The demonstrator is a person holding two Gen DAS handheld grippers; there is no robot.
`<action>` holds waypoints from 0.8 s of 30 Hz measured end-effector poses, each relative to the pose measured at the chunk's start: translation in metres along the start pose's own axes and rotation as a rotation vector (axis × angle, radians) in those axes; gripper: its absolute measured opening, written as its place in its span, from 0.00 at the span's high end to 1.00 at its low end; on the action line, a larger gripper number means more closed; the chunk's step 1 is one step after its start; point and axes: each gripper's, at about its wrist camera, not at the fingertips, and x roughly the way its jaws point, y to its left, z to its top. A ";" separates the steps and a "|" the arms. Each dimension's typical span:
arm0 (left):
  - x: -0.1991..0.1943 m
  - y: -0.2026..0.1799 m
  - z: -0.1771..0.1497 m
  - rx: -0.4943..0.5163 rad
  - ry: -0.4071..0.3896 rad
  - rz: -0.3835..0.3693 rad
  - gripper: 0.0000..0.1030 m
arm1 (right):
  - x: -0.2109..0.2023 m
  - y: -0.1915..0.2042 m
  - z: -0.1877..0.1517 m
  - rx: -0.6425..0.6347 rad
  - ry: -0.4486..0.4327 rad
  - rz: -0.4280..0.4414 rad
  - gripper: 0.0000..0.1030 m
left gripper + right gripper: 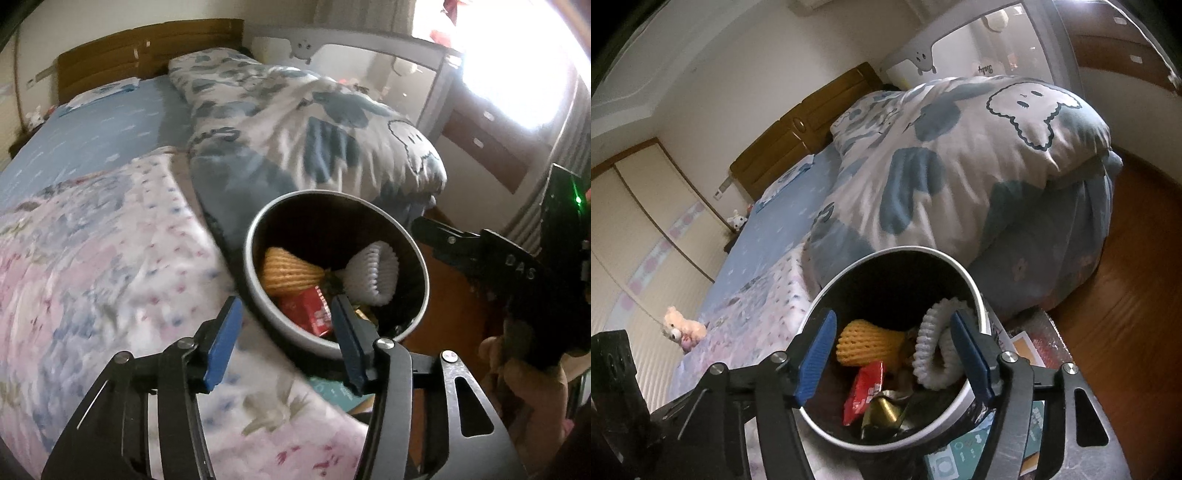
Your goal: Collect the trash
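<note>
White letters "DAS" stand on the right gripper [424, 225]. Both it and the left gripper [284, 347] tilt down over the trash bin [258, 306], jaws apart and holding nothing.

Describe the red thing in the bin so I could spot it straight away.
Start at the bed and drop to the round white-rimmed bin beside its foot. Inside, near the front, lies a red wrapper. It is the only red, flat, shiny piece, below the yellow foam net and left of the white foam net.
</note>
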 end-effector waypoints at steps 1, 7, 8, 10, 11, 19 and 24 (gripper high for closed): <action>-0.005 0.005 -0.005 -0.016 -0.006 0.003 0.51 | -0.002 0.002 -0.002 0.000 -0.001 0.001 0.33; -0.032 0.028 -0.030 -0.087 -0.052 0.038 0.51 | -0.015 0.018 -0.019 -0.023 -0.012 0.020 0.23; -0.037 0.031 -0.034 -0.097 -0.060 0.043 0.50 | -0.018 0.024 -0.025 -0.038 -0.015 0.020 0.22; -0.047 0.037 -0.044 -0.111 -0.076 0.054 0.48 | -0.025 0.035 -0.036 -0.071 -0.031 0.021 0.20; -0.051 0.039 -0.048 -0.115 -0.081 0.059 0.48 | -0.027 0.041 -0.042 -0.089 -0.036 0.024 0.17; -0.097 0.066 -0.081 -0.161 -0.169 0.135 0.38 | -0.051 0.073 -0.083 -0.140 -0.091 0.066 0.11; -0.130 0.077 -0.091 -0.185 -0.259 0.179 0.30 | -0.067 0.095 -0.093 -0.202 -0.149 0.083 0.09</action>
